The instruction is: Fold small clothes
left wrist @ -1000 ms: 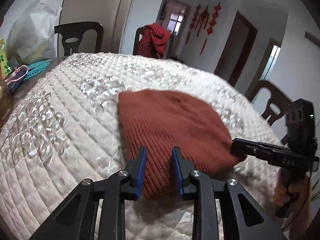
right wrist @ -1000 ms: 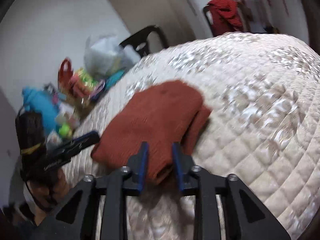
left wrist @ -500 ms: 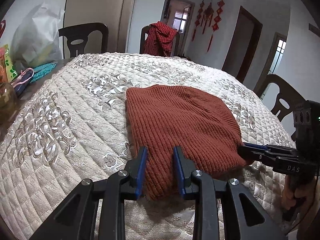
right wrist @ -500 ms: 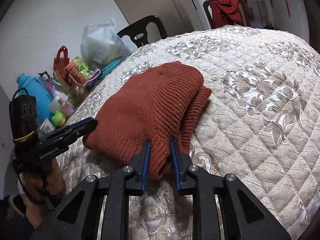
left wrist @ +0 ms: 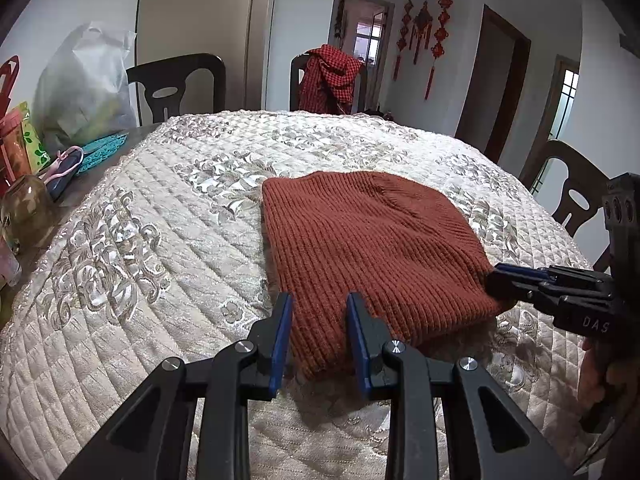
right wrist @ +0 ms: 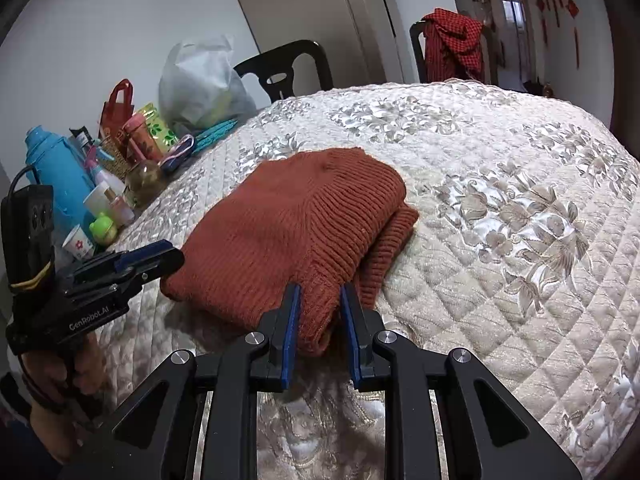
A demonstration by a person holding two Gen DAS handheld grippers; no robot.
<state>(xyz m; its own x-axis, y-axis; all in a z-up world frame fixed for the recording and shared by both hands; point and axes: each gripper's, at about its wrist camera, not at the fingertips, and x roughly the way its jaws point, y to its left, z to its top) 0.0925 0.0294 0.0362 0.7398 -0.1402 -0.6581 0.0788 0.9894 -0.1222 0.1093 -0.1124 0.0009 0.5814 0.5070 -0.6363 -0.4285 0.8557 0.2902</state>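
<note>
The sweater, one rust-red ribbed knit, lies folded on the quilted table cover, its near edge reaching back between the fingers of my left gripper. In the left wrist view those two blue-padded fingers stand slightly apart with the sweater's near left corner between them; I cannot tell whether the pads press the knit. At the sweater's right corner sits my right gripper, its tips at the cloth. Left of the sweater the cover runs bare to the table's edge, and beyond the sweater it is bare to the far rim. Three dark chairs stand round the table, the far one draped in a red checked cloth; a white plastic bag sits off the sweater's far left.

In the right wrist view, my right gripper has two fingers narrowly apart around the sweater's near folded corner, the knit filling the gap; whether it is pinched I cannot tell. Two layers show at the sweater's right side, the lower one jutting out. My left gripper sits at the sweater's left corner, hand on its handle. Right of the sweater the cover is open. Behind the left gripper crowd a blue flask, small bottles, a red bag.
</note>
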